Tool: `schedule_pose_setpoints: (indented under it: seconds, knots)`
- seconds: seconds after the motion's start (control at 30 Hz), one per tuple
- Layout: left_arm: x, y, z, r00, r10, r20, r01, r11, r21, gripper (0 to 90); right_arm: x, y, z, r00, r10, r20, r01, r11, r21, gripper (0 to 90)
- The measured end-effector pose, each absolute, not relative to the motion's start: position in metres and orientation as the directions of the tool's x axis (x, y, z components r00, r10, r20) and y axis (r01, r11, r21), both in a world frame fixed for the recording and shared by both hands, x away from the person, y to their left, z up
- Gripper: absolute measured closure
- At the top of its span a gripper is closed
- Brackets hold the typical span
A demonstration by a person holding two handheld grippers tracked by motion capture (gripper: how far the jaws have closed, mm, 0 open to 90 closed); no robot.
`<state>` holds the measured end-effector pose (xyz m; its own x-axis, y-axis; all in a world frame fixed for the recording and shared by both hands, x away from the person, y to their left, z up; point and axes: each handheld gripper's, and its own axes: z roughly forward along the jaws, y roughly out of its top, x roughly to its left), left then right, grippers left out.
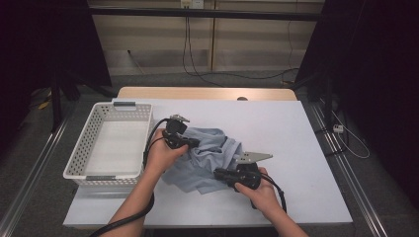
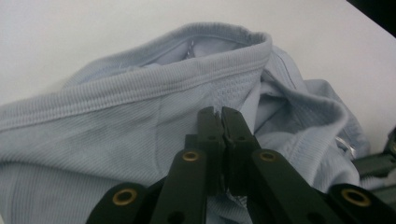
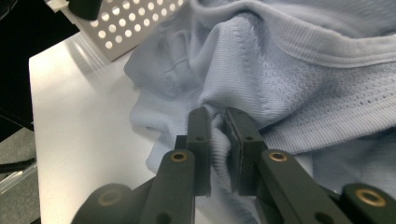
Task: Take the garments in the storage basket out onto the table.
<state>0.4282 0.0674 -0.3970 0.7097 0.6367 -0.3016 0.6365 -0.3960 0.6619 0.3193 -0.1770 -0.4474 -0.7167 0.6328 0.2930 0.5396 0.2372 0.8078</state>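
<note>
Garment (image 1: 210, 158) pinched between both tongs

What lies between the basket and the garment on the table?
In the high view, the left tool and its hand lie between the basket and the garment.

Lab: dark curtains (image 1: 44, 39), trailing cables (image 1: 197, 59)

Garment (image 1: 207, 158) pale blue, ribbed knit, mesh-patterned panels. Basket (image 1: 79, 158) white, perforated walls, grey end tabs. Bench (image 1: 296, 148) white top, wooden far edge. Left gripper (image 2: 221, 114) and right gripper (image 3: 218, 116) black, brass-coloured rivets.
</note>
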Motion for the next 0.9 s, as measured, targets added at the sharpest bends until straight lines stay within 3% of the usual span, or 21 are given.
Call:
schedule_pose_setpoints:
  seconds: [0.67, 0.9]
  knots:
    - [0.396, 0.093, -0.419, 0.699, 0.641, -0.316, 0.642, -0.368, 0.673, 87.5, 0.318, -0.179, -0.445, -0.724, 0.631, 0.279, 0.536, 0.26, 0.803, 76.0]
    - [0.394, 0.096, -0.423, 0.695, 0.642, -0.322, 0.647, -0.364, 0.67, 87.5, 0.323, -0.191, -0.432, -0.704, 0.653, 0.279, 0.539, 0.237, 0.808, 57.5]
